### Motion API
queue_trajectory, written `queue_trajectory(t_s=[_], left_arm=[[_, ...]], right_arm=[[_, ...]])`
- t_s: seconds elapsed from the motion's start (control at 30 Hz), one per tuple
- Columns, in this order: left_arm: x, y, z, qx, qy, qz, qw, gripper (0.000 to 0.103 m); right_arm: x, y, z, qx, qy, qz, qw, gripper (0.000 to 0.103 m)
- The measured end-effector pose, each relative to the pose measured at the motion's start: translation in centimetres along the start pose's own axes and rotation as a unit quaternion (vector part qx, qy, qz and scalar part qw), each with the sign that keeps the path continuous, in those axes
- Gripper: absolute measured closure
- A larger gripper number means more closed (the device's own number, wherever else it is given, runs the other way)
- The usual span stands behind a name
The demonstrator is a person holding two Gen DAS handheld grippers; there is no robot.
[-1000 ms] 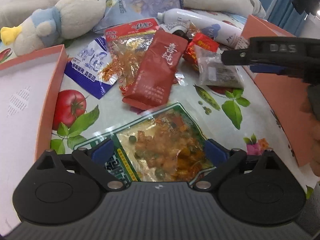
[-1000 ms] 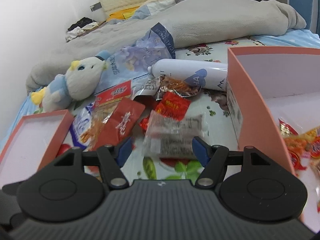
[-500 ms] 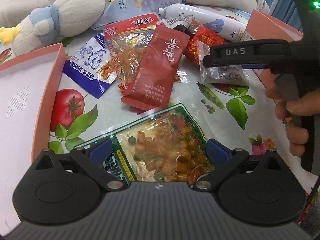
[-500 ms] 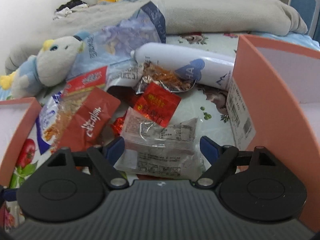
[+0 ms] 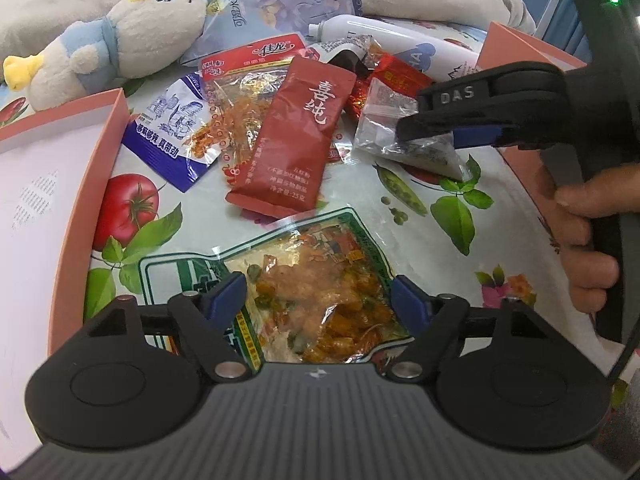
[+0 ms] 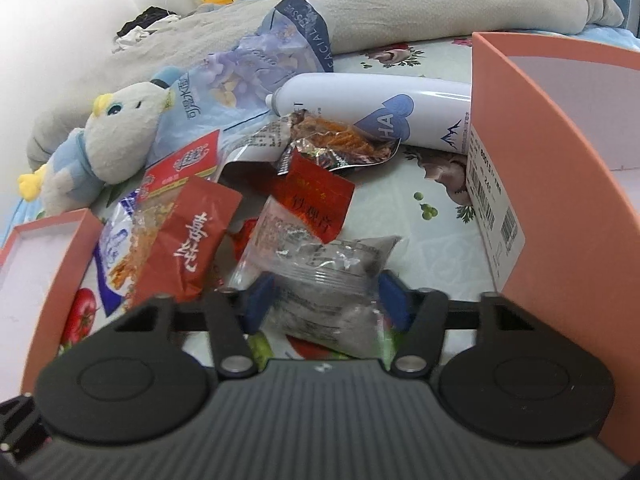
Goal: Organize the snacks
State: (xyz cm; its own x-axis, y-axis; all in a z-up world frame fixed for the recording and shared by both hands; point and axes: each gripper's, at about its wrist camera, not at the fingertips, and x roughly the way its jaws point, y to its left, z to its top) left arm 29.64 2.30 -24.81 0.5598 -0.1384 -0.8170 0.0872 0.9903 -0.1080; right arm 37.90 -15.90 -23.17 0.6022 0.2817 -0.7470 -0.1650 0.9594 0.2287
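A green-edged snack pack (image 5: 312,264) with orange and green pieces lies on the flowered cloth. My left gripper (image 5: 316,298) is closing on it; both blue pads touch its sides and the film is creased between them. A clear packet with grey contents (image 6: 320,264) sits bunched between the pads of my right gripper (image 6: 326,302), which is closing and presses on it. In the left wrist view the right gripper (image 5: 432,132) clamps that packet (image 5: 384,120) from the right, its near end raised off the cloth. A person's hand (image 5: 580,220) holds that gripper's handle.
An orange box (image 6: 560,200) stands at the right and a shallow orange lid (image 5: 60,200) at the left. Between them lie a red sachet (image 5: 300,140), a blue-white packet (image 5: 168,136), a red tea sachet (image 6: 316,200), a white bottle (image 6: 380,108) and a plush toy (image 5: 120,40).
The right gripper came in over the clear grey packet, then its jaws narrowed onto it and bunched it up. The left jaws narrowed onto the green-edged pack, which now looks creased.
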Motion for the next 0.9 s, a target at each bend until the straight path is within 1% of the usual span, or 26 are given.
queue_trajectory(t_s=[0.03, 0.07, 0.13, 0.27, 0.4, 0.47, 0.67, 0.9], left_arm=[[-0.1, 0.0, 0.0, -0.002, -0.002, 0.0, 1.0, 0.025], [-0.2, 0.0, -0.1, -0.004, -0.003, 0.0, 1.0, 0.029], [-0.5, 0.1, -0.3, -0.013, -0.006, -0.002, 0.9999, 0.034], [-1.1, -0.1, -0.8, -0.017, -0.008, -0.006, 0.9998, 0.047], [-1.7, -0.2, -1.3, -0.023, -0.011, -0.011, 0.9996, 0.055], [-2.1, 0.0, -1.4, -0.036, -0.013, -0.015, 0.9992, 0.061], [-3.5, 0.4, -2.4, -0.062, -0.021, -0.019, 0.9977, 0.065], [-5.5, 0.6, -4.0, -0.079, -0.024, -0.019, 0.9964, 0.066]], right_arm=[[-0.3, 0.1, 0.0, -0.004, -0.002, -0.001, 1.0, 0.061], [-0.5, 0.1, 0.0, -0.005, -0.001, -0.002, 1.0, 0.063], [-0.9, 0.1, 0.0, -0.001, 0.001, 0.006, 1.0, 0.071], [-2.0, 0.3, -0.4, -0.004, -0.002, 0.009, 1.0, 0.075], [-3.4, 0.8, -1.2, -0.009, -0.003, 0.017, 1.0, 0.076], [-4.1, 1.0, -1.8, -0.011, -0.001, 0.021, 1.0, 0.077], [-6.3, 1.1, -4.2, -0.01, 0.014, 0.024, 1.0, 0.077], [-9.0, 0.6, -7.0, 0.004, 0.03, 0.022, 0.999, 0.078]])
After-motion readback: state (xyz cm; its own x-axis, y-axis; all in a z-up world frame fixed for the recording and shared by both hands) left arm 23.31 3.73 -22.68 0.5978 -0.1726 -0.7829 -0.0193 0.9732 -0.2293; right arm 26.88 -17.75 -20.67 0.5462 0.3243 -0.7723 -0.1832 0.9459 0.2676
